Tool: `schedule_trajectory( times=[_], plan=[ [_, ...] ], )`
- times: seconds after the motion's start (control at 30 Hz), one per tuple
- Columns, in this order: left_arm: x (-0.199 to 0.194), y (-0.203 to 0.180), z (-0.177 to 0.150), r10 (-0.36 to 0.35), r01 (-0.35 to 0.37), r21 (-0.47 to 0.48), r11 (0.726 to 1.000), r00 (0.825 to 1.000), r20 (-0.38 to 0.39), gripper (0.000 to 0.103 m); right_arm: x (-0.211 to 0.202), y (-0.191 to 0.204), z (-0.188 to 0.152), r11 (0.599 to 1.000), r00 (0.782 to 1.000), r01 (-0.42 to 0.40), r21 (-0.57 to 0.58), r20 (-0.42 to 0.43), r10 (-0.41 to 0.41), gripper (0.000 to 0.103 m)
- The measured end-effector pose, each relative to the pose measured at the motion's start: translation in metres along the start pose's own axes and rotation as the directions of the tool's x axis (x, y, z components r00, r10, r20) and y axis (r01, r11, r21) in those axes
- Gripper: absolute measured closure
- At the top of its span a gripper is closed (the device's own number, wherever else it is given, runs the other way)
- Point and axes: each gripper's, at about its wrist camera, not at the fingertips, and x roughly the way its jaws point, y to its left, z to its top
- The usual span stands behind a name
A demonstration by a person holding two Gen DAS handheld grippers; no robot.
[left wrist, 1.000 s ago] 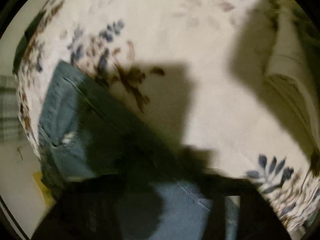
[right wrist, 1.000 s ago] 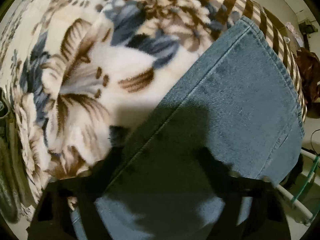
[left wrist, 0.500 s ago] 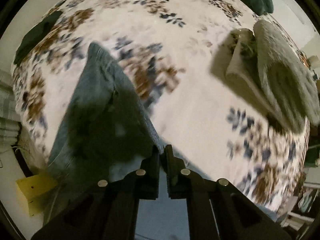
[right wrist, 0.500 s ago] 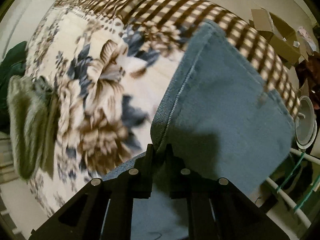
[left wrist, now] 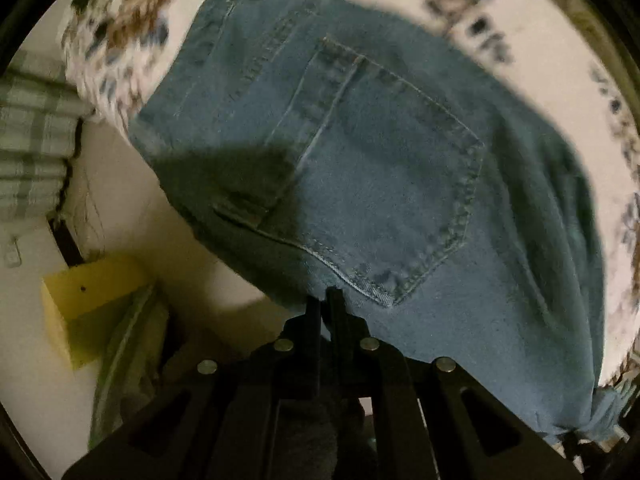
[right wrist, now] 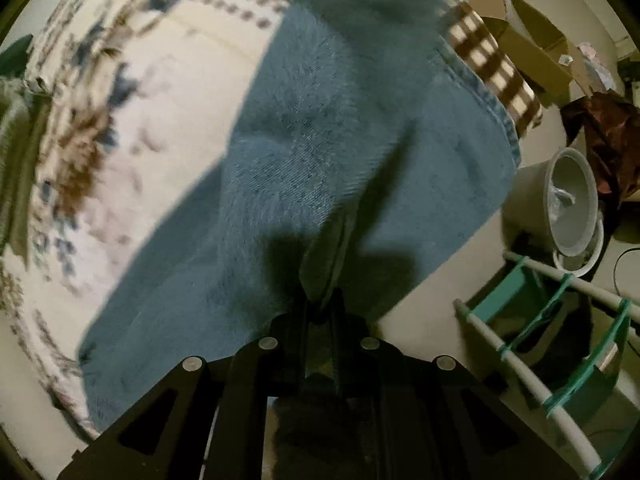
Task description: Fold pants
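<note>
Blue jeans (left wrist: 380, 168) lie over the edge of a bed with a floral blanket (left wrist: 116, 32). In the left wrist view the seat side faces me, with a back pocket (left wrist: 392, 184) in the middle. My left gripper (left wrist: 325, 300) is shut on the jeans' near edge below that pocket. In the right wrist view the jeans (right wrist: 320, 152) stretch up and away across the blanket (right wrist: 132, 120). My right gripper (right wrist: 320, 304) is shut on a gathered fold of the denim at its near edge.
A yellow block (left wrist: 88, 300) and a checked cloth (left wrist: 32, 140) sit on the floor at left. At right stand a grey bucket (right wrist: 568, 208), a white and green rack (right wrist: 560, 340), cardboard boxes (right wrist: 532, 48) and a dark red cloth (right wrist: 608, 136).
Both grippers closed on the denim and have pulled back toward the bed's edge. The jeans have turned so the pocket side faces the left camera.
</note>
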Motion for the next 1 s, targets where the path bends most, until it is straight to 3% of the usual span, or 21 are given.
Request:
schedule_trajectory(
  times=[0.13,0.2,0.23,0.3,0.4,0.47,0.53,0.67,0.77,0.87,0.93,0.97,1.0],
  plan=[
    [0.010,0.002,0.005,0.010,-0.010,0.005,1.000,1.000,-0.024,0.096,0.029,-0.013,-0.006,1.000,0.998,0.018,-0.014,-0.067,-0.019,0.092],
    [0.001,0.002,0.008,0.004,-0.004,0.015,1.000,1.000,-0.021,0.096,0.036,-0.023,-0.008,1.000,0.994,0.014,-0.020,-0.112,-0.016,0.073],
    [-0.004,0.003,0.010,0.002,-0.001,0.020,1.000,1.000,-0.015,0.095,0.035,-0.027,-0.007,1.000,0.993,0.011,-0.018,-0.121,-0.013,0.071],
    [-0.017,0.001,0.009,0.000,0.000,0.030,1.000,1.000,0.000,0.094,0.020,-0.046,-0.008,0.999,0.995,-0.034,0.005,-0.098,0.034,0.050],
    [-0.041,-0.006,0.011,-0.008,0.005,0.055,0.998,0.998,0.061,0.068,-0.014,-0.082,0.001,0.994,0.996,-0.091,0.063,0.009,0.090,0.040],
    [-0.053,-0.016,0.012,-0.012,0.004,0.078,0.997,0.995,0.097,0.033,-0.031,-0.105,0.018,0.988,0.990,-0.121,0.094,0.082,0.114,0.037],
    [-0.066,-0.035,0.009,-0.019,0.001,0.125,0.992,0.989,0.144,0.025,-0.042,-0.116,0.042,0.988,0.983,-0.125,0.095,0.147,0.110,0.037],
    [-0.074,-0.079,-0.001,-0.017,-0.048,0.273,0.961,0.973,0.231,0.025,-0.058,-0.100,0.102,0.994,0.964,-0.110,0.003,0.244,0.106,0.037],
    [-0.066,-0.099,-0.010,-0.038,-0.054,0.352,0.934,0.968,0.247,0.025,-0.046,-0.072,0.147,0.993,0.969,-0.060,-0.101,0.232,0.082,0.037],
    [-0.057,-0.125,-0.024,-0.050,-0.052,0.408,0.911,0.971,0.235,0.025,-0.026,-0.055,0.168,0.988,0.981,-0.049,-0.149,0.179,0.076,0.038],
    [-0.049,-0.137,-0.032,-0.047,-0.058,0.441,0.896,0.974,0.223,0.025,-0.010,-0.046,0.170,0.987,0.991,-0.007,-0.158,0.132,0.028,0.072],
    [-0.047,-0.145,-0.037,-0.054,-0.051,0.460,0.886,0.975,0.214,0.025,-0.011,-0.042,0.165,0.982,0.988,0.023,-0.188,0.155,0.006,0.089],
    [-0.046,-0.149,-0.041,-0.057,-0.050,0.470,0.881,0.976,0.211,0.025,-0.015,-0.039,0.161,0.977,0.983,0.052,-0.208,0.181,-0.014,0.090]
  ],
)
